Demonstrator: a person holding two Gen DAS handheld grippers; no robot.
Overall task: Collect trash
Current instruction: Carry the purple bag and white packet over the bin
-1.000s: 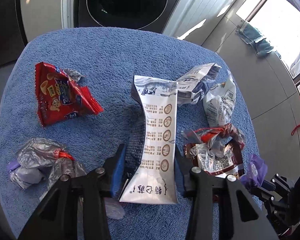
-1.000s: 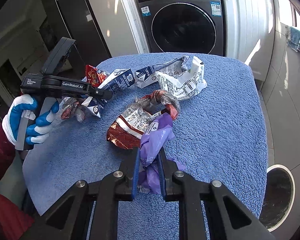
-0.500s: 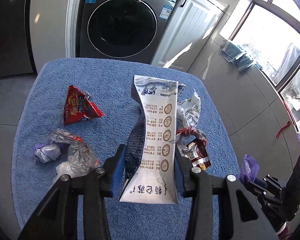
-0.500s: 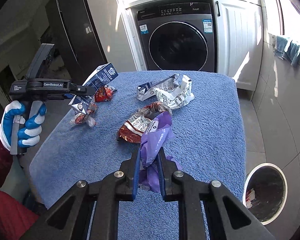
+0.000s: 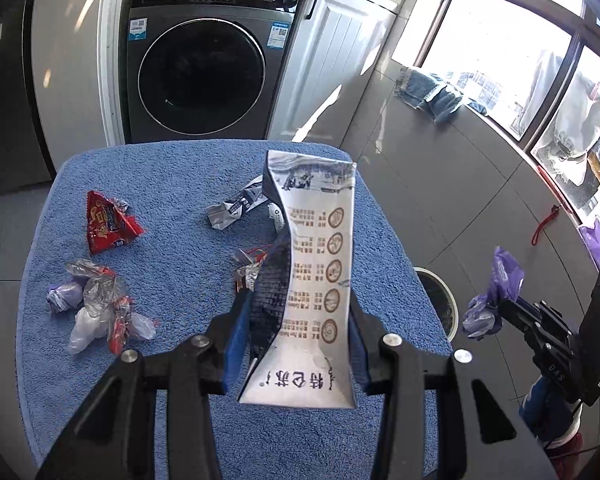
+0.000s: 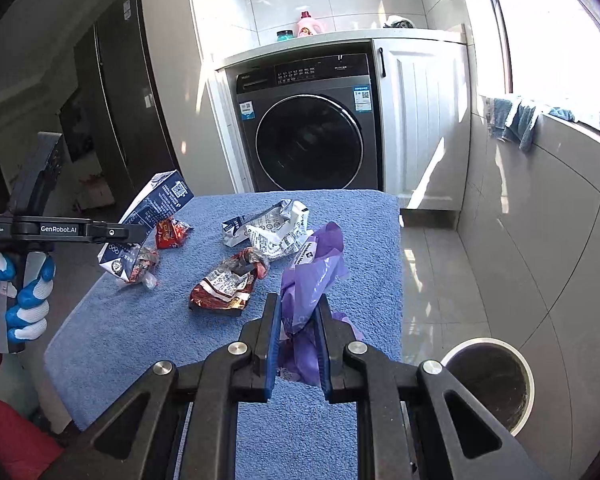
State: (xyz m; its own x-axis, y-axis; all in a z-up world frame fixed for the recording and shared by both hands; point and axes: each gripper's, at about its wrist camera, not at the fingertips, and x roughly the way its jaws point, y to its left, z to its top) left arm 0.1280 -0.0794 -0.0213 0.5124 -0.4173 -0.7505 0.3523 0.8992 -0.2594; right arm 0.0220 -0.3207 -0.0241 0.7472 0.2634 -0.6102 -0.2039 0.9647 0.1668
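Note:
My left gripper (image 5: 296, 320) is shut on a flattened white and blue milk carton (image 5: 316, 264) and holds it high above the blue towel-covered table (image 5: 180, 176); the carton also shows in the right wrist view (image 6: 156, 204). My right gripper (image 6: 298, 320) is shut on a crumpled purple plastic bag (image 6: 312, 276), raised over the table's right side; the bag also shows in the left wrist view (image 5: 496, 296). On the table lie a red snack wrapper (image 5: 108, 226), a clear and red plastic clump (image 5: 100, 312), a crushed white carton (image 6: 276, 228) and a red-brown foil wrapper (image 6: 228, 284).
A round trash bin (image 6: 488, 380) stands on the floor right of the table; it also shows in the left wrist view (image 5: 440, 300). A dark washing machine (image 6: 308, 136) and white cabinet stand behind the table. A tiled ledge with cloths runs under the window at right.
Both grippers have risen and pulled back from the table with their loads. The carton is now well clear of the towel, and the trash bin has come into fuller view.

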